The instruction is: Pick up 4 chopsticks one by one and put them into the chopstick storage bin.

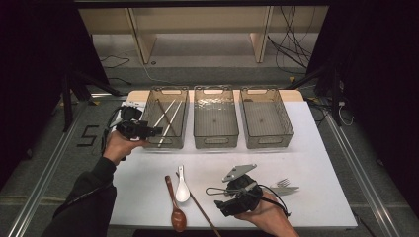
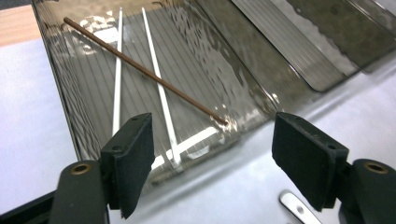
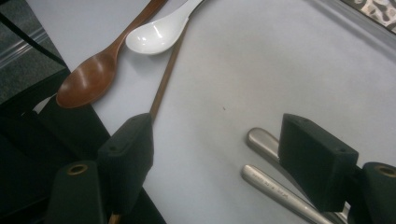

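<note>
Holding three chopsticks (image 1: 165, 117): leftmost bin (image 1: 153, 137)

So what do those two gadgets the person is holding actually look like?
Both are black handheld tools. Each gripper, left and right, ends in two flat, blocky black jaws with brass-ringed holes at their bases. The right one carries a grey three-cornered plate on top, and a thin black cable trails from it. The left arm wears a dark sleeve.

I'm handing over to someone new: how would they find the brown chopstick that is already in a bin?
Three clear bins stand in a row at the far side of the white table; take the left bin, next to the left tool. Inside lie three sticks. The brown chopstick is the thin dark one lying slantwise across the two white chopsticks, which run side by side.
</note>
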A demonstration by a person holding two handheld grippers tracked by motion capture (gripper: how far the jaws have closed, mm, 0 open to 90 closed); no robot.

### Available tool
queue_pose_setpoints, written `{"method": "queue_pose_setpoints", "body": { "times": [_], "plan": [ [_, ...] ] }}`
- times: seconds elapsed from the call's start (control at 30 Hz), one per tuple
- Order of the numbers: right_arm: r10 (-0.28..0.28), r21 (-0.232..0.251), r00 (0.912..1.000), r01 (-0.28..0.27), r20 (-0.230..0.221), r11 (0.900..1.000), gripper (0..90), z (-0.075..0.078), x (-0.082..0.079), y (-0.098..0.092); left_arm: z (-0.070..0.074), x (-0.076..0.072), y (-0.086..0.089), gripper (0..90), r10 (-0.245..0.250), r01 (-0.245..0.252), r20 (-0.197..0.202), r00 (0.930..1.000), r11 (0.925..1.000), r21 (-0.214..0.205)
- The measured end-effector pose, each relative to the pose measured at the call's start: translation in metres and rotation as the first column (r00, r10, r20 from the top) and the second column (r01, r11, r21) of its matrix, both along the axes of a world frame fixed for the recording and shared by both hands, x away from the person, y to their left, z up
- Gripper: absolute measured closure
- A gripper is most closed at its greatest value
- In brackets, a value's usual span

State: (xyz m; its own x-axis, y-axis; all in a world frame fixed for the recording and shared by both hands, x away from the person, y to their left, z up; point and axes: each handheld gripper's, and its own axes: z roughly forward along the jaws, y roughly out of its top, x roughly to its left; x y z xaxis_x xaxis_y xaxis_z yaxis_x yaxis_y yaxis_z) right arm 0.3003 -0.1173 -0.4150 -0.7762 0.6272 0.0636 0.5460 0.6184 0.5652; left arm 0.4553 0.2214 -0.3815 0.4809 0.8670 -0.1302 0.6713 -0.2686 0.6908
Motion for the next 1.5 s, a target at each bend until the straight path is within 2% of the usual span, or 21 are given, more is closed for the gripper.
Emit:
{"method": "queue_pose_setpoints", "body": {
  "times": [0.07,0.17,0.27,0.33,0.43,0.53,0.63,0.8,0.93,1.07,1.3,1.43,1.5],
  "plan": [
    [0.002,-0.006,1.0,-0.002,-0.005,1.0,27.7,0.0,-0.001,0.003,-0.002,-0.011,0.0,26.0,-0.005,0.005,0.009,1.0,0.9999,-0.012],
    [0.016,-0.016,0.9999,-0.017,-0.005,0.9997,27.7,-0.002,-0.003,0.008,-0.005,-0.022,0.001,23.1,-0.007,0.007,0.008,0.9999,1.0,0.0],
    [0.024,-0.024,0.9997,-0.024,-0.01,0.9994,27.6,-0.004,-0.005,0.011,-0.007,-0.034,0.004,20.9,-0.011,0.011,0.006,0.9999,0.9998,-0.02],
    [0.029,-0.029,0.9995,-0.029,-0.013,0.9991,27.7,-0.005,-0.006,0.013,-0.007,-0.041,0.005,20.0,-0.004,0.006,0.027,0.9996,0.9987,-0.05],
    [0.031,-0.03,0.9993,-0.031,-0.02,0.9991,27.7,-0.006,-0.006,0.014,-0.007,-0.051,0.005,19.4,-0.025,0.03,0.063,0.9977,0.9964,-0.079],
    [0.024,-0.031,0.9994,-0.025,-0.024,0.9992,27.7,-0.007,-0.005,0.014,-0.008,-0.062,0.003,18.1,-0.033,0.04,0.067,0.9972,0.9937,-0.104],
    [0.028,-0.04,0.999,-0.03,-0.035,0.9988,28.2,-0.009,-0.006,0.016,-0.012,-0.073,-0.002,18.1,-0.051,0.057,0.061,0.9969,0.9937,-0.096],
    [0.046,-0.06,0.9979,-0.048,-0.046,0.997,28.6,-0.013,-0.008,0.021,-0.019,-0.082,-0.008,17.7,-0.08,0.085,0.053,0.9954,0.9921,-0.092],
    [0.053,-0.073,0.9972,-0.057,-0.053,0.9957,29.9,-0.015,-0.008,0.024,-0.02,-0.087,-0.008,17.7,-0.1,0.107,0.055,0.9935,0.9858,-0.13],
    [0.065,-0.092,0.995,-0.072,-0.076,0.9932,30.6,-0.019,-0.01,0.028,-0.019,-0.093,-0.01,17.7,-0.101,0.109,0.068,0.9925,0.9861,-0.126],
    [0.087,-0.121,0.9922,-0.097,-0.09,0.9878,33.4,-0.027,-0.013,0.033,-0.021,-0.102,-0.014,17.7,-0.125,0.131,0.076,0.9893,0.9875,-0.087],
    [0.109,-0.129,0.9897,-0.12,-0.094,0.9843,34.8,-0.029,-0.015,0.037,-0.022,-0.106,-0.017,17.7,-0.132,0.138,0.075,0.9884,0.987,-0.082],
    [0.121,-0.137,0.9879,-0.134,-0.097,0.9814,35.5,-0.031,-0.017,0.039,-0.023,-0.108,-0.017,17.7,-0.137,0.143,0.063,0.9885,0.985,-0.097]
  ]
}}
